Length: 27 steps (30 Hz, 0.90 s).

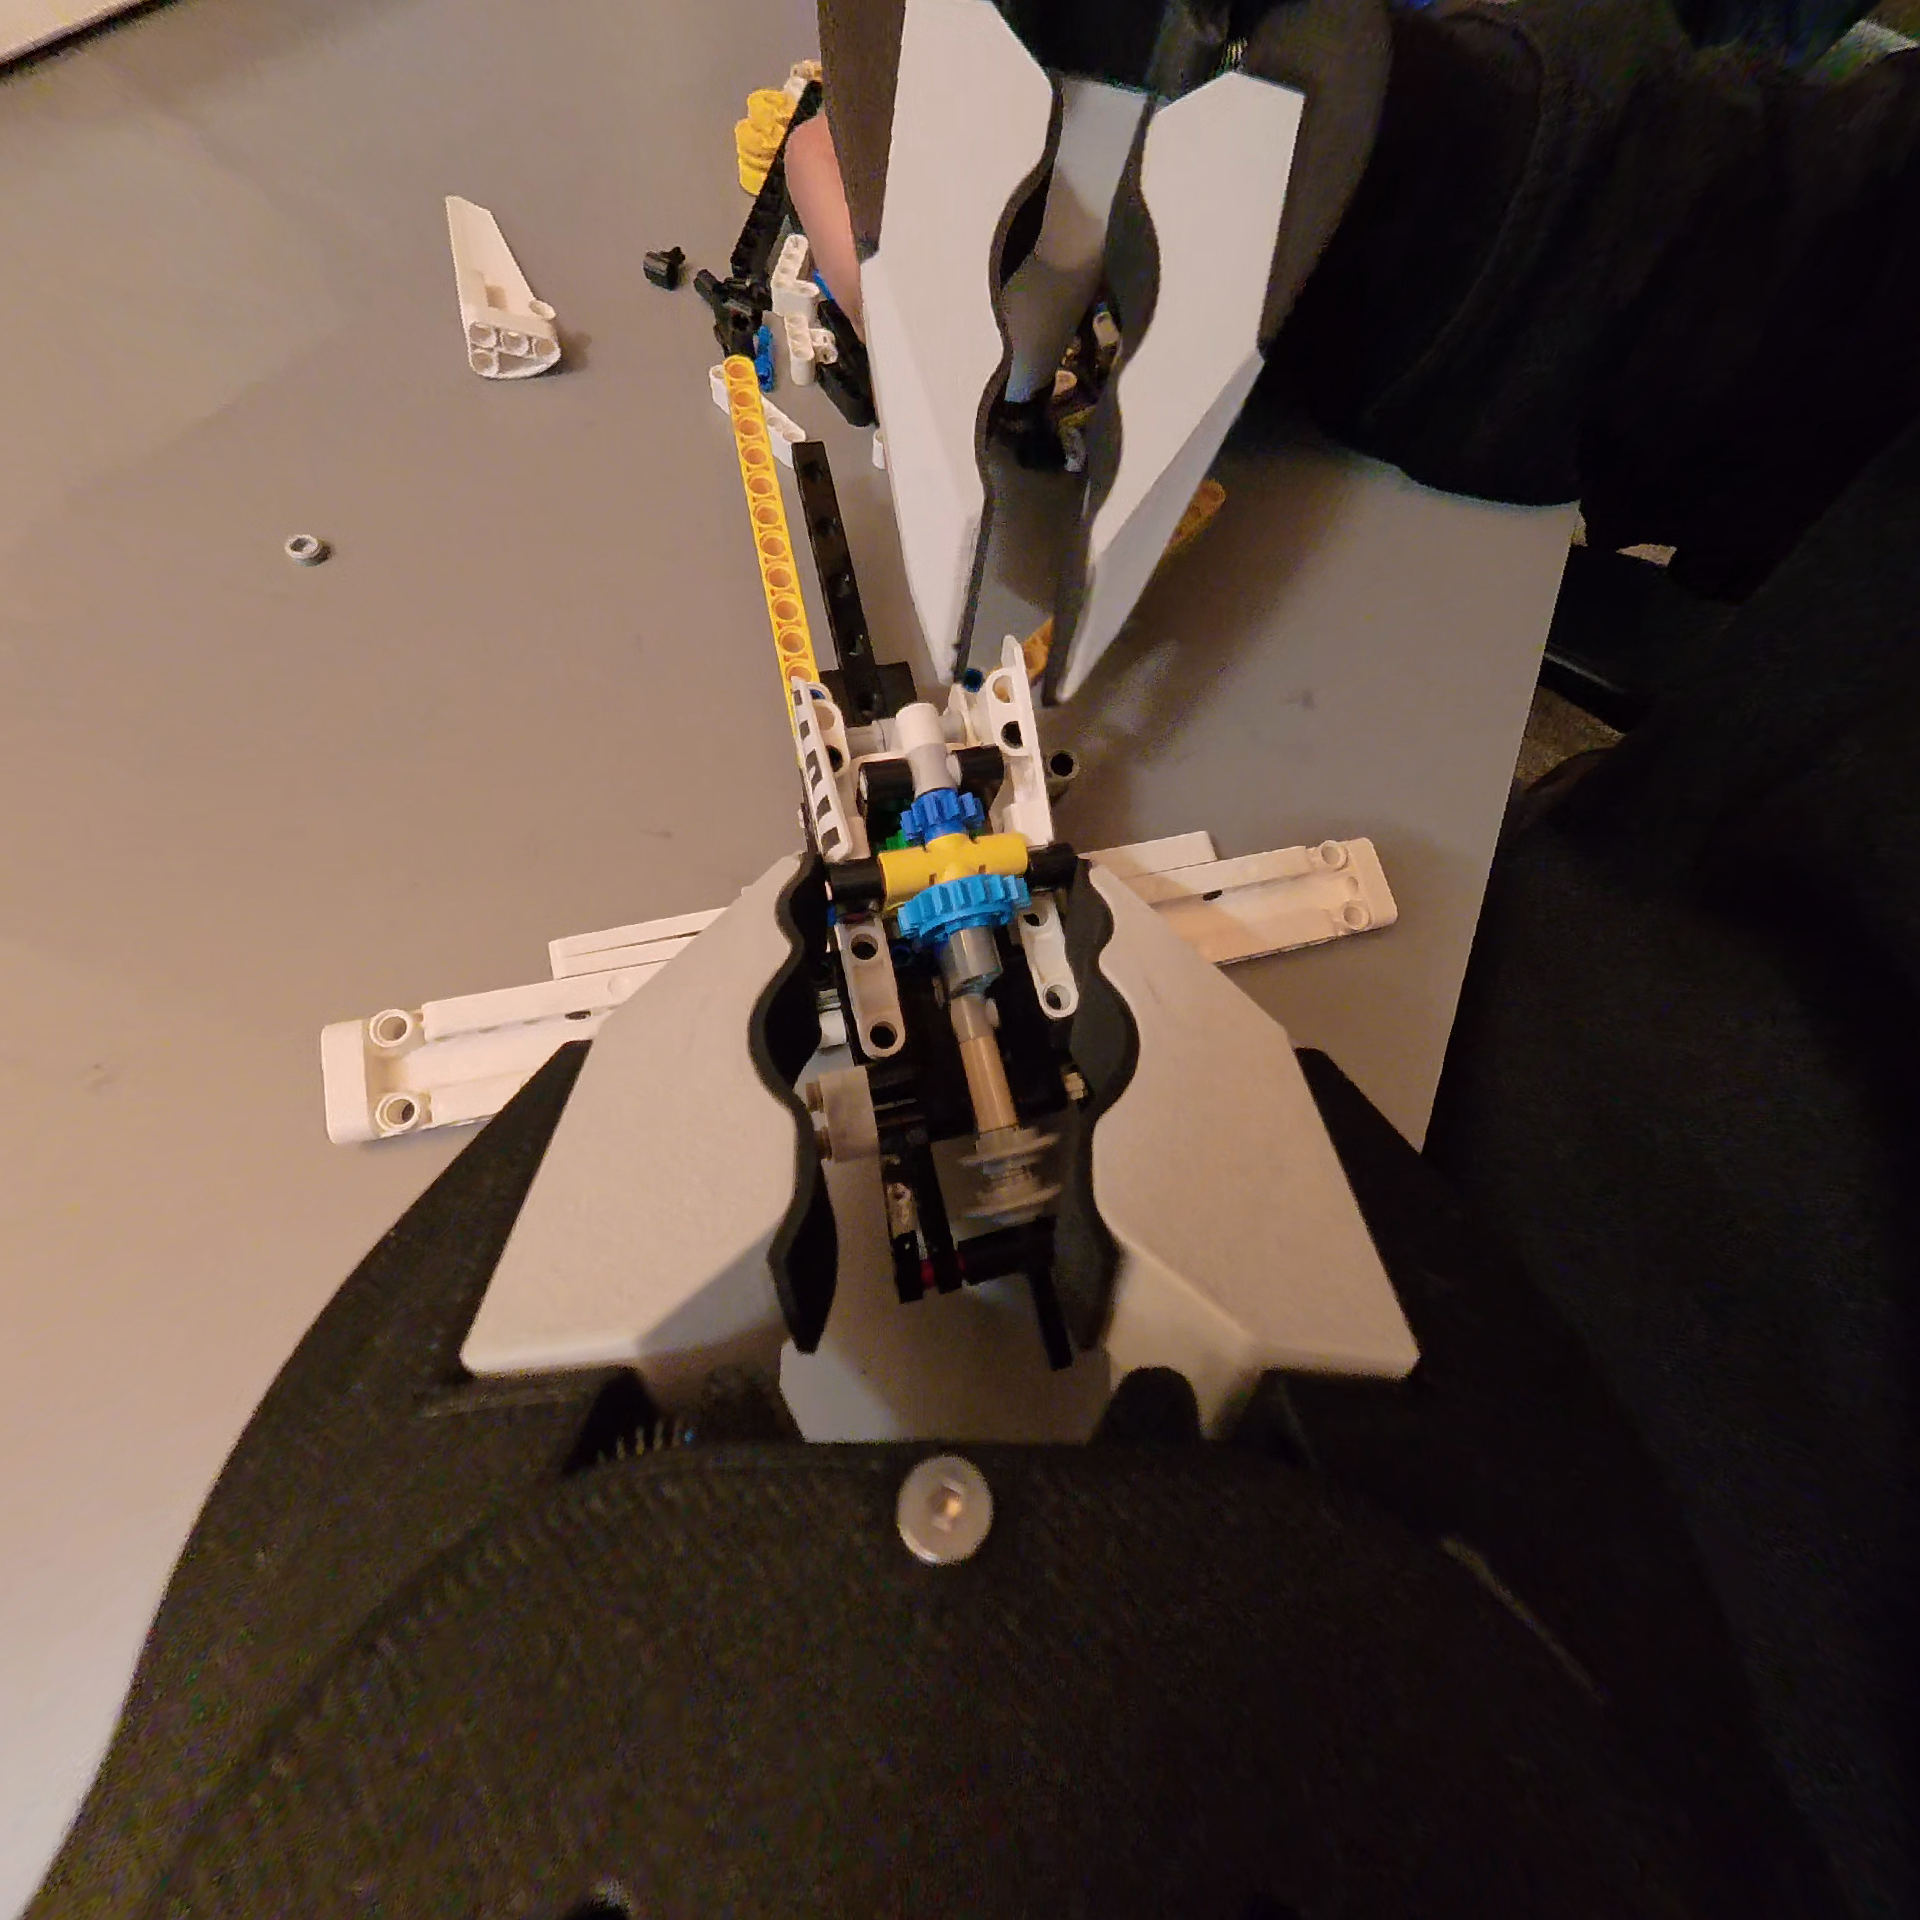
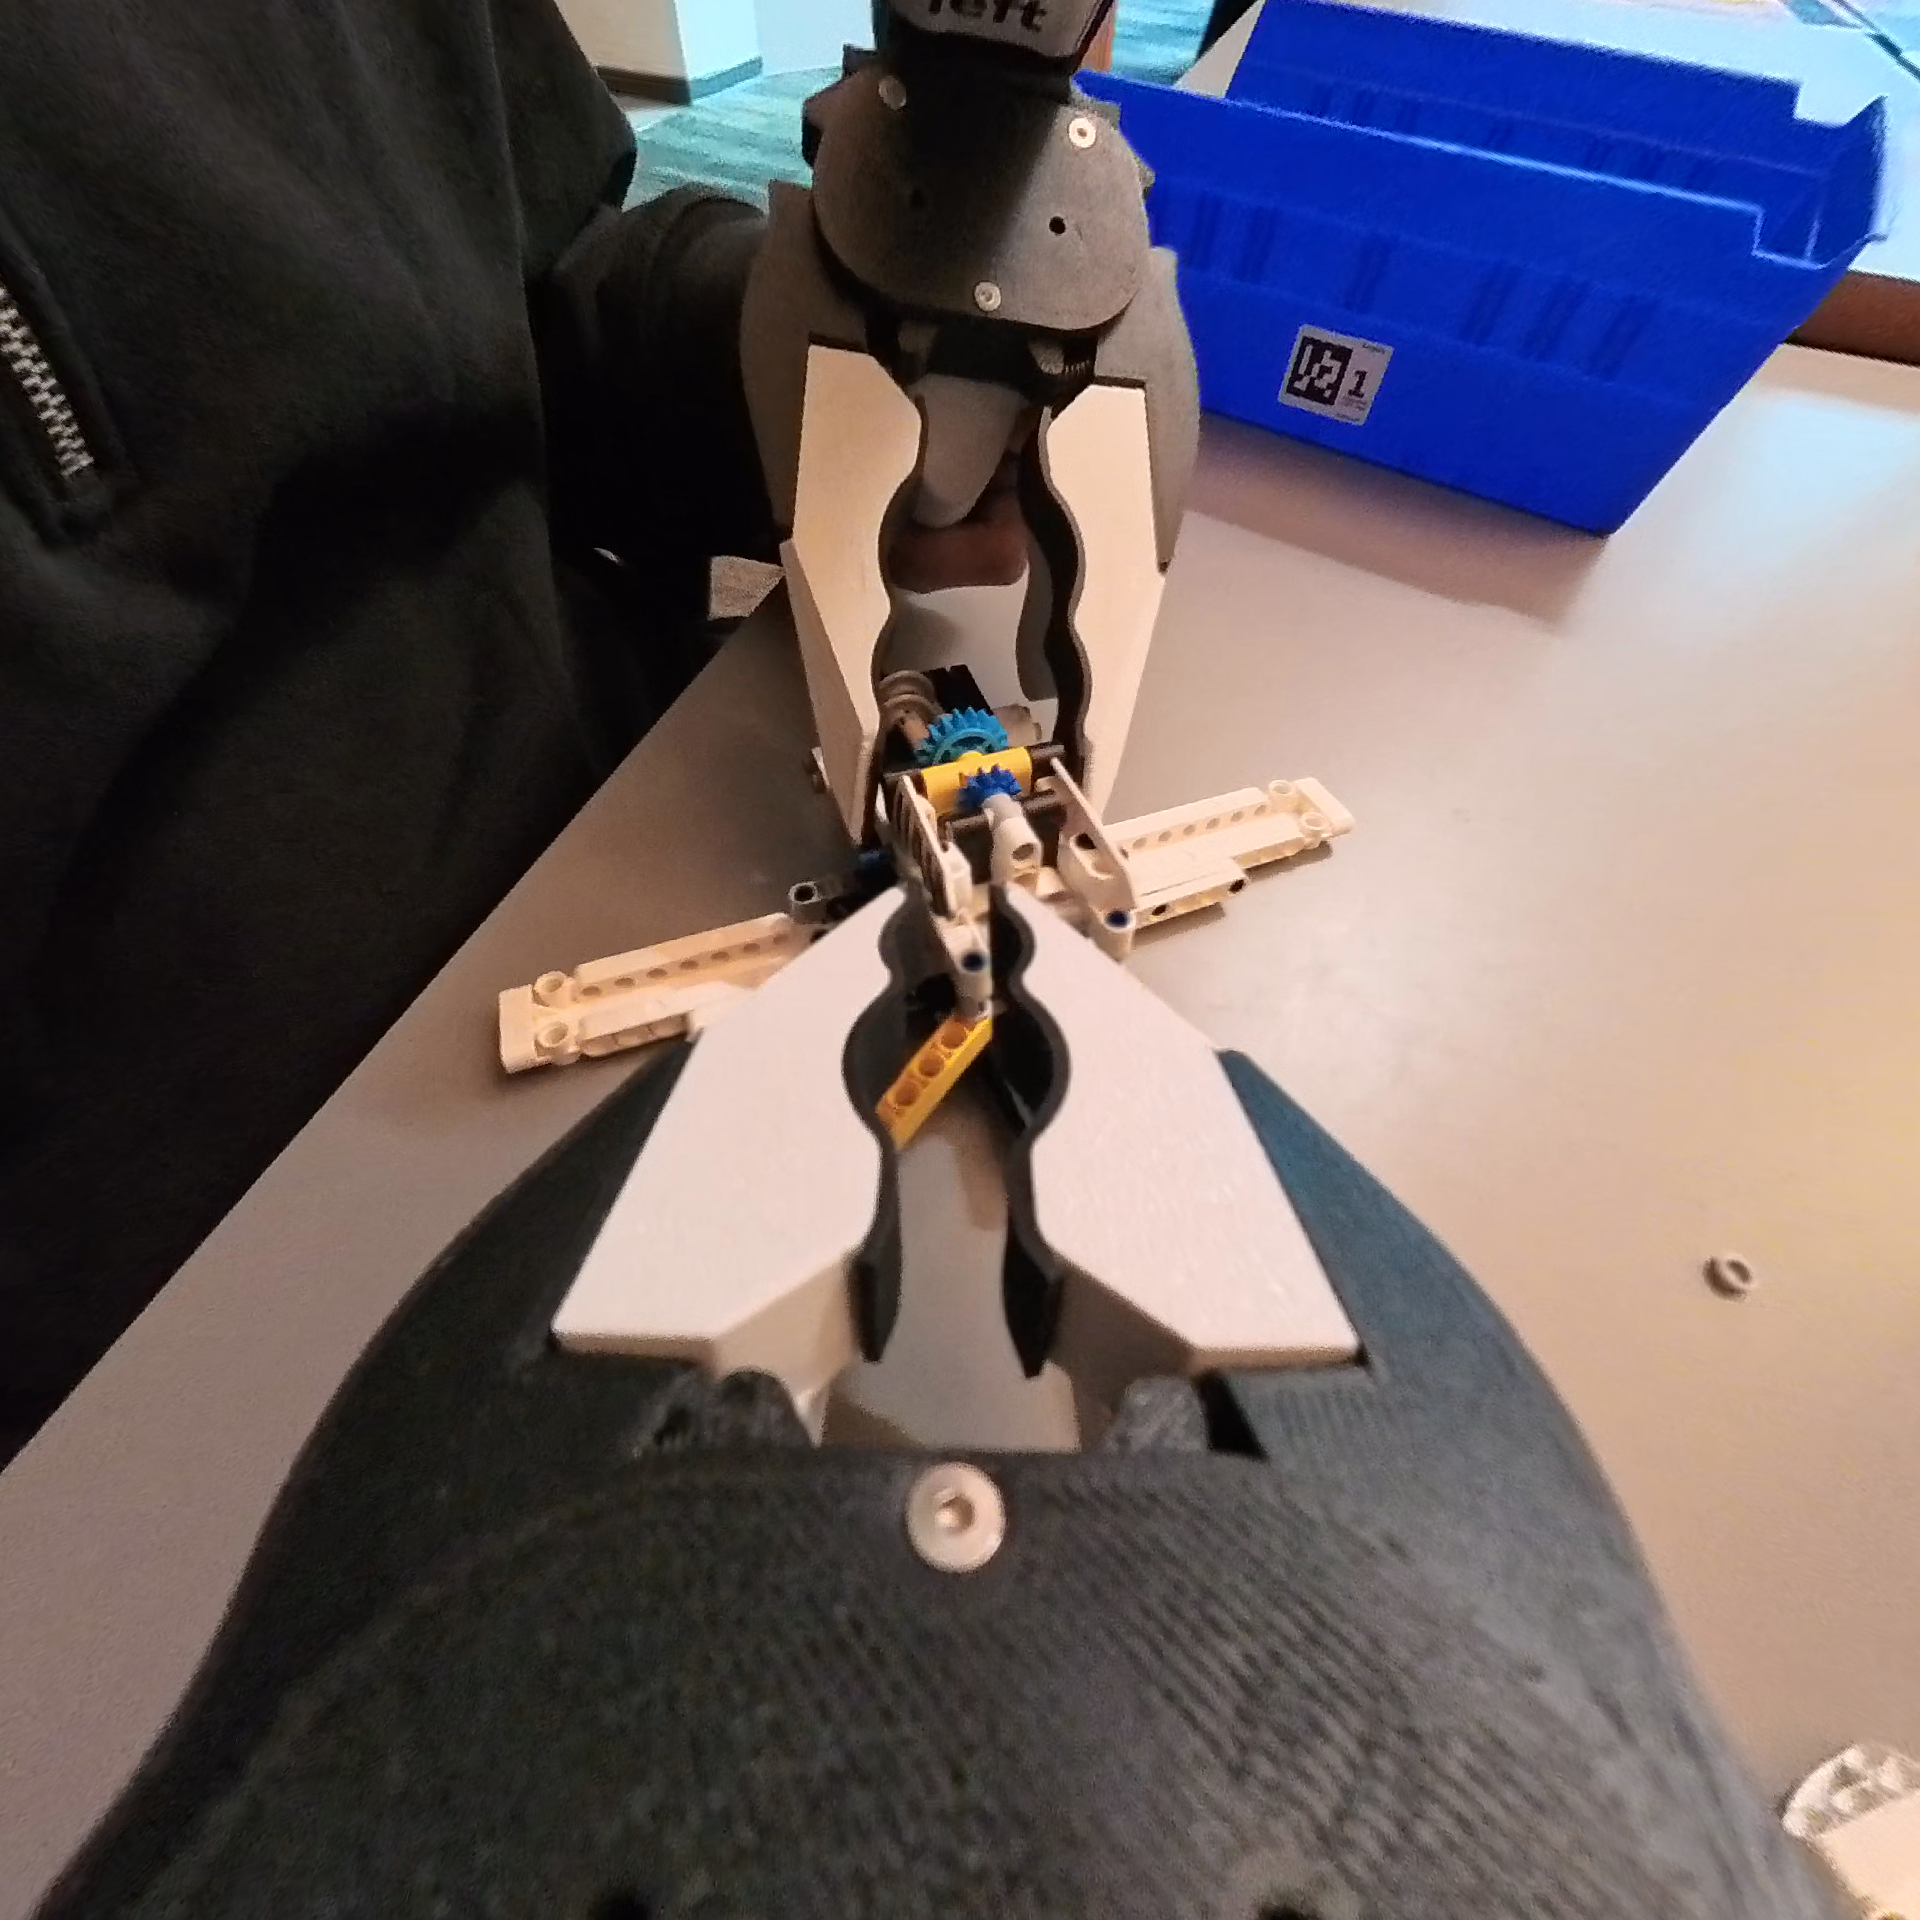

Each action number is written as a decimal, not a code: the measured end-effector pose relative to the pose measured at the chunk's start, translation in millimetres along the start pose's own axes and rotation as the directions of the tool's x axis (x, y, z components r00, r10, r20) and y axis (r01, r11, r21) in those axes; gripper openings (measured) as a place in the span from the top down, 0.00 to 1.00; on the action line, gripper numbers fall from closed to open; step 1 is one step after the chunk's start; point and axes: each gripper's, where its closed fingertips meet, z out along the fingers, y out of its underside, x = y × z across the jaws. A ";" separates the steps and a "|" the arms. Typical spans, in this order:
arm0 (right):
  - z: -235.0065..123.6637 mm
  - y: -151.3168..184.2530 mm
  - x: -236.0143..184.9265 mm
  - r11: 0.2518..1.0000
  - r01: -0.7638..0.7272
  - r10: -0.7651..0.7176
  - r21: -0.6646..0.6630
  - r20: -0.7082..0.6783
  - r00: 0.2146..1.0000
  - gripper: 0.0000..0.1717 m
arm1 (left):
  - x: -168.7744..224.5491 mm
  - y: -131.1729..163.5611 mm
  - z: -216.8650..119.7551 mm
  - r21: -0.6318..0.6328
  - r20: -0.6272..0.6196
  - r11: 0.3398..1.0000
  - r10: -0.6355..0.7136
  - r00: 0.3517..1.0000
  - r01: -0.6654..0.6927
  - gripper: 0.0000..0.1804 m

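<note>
- Closest in, your left gripper has its fingers set fairly wide and closed on the brick model. The dark pads sit against both sides of its black-and-white frame, level with the yellow cross-piece.
- Between those fingers you can see the model's drive line: a tan axle, a grey sleeve and two blue gears either side of the yellow connector.
- Under the model, two long white panels stick out left and right like wings and lie flat on the tabletop, close to its edge.
- At the model's far end, your right gripper comes in from the opposite side with its fingers almost together. A thin white beam with a blue pin stands between the tips, but you cannot tell whether the pads press on it.
- A long yellow beam and a black beam run away from the model, passing beneath the right gripper.
- Farther out on the tabletop lie a small grey ring, a loose white tapered panel and a heap of loose parts.
- Behind the left gripper stands a blue bin, with your dark sleeve beside it.
</note>
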 end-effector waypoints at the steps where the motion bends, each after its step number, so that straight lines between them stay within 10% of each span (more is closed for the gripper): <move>1: 1.1 -1.2 -1.0 1.000 0.001 -0.001 -0.001 0.005 1.000 0.93 | -0.1 -0.1 0.1 0.001 0.000 1.000 -0.001 1.000 0.001 0.74; 27: -0.3 2.2 -4.3 0.999 -0.035 0.037 -0.032 0.061 0.997 0.96 | 2.1 -2.9 5.4 0.032 -0.010 0.999 -0.017 1.000 0.017 0.74</move>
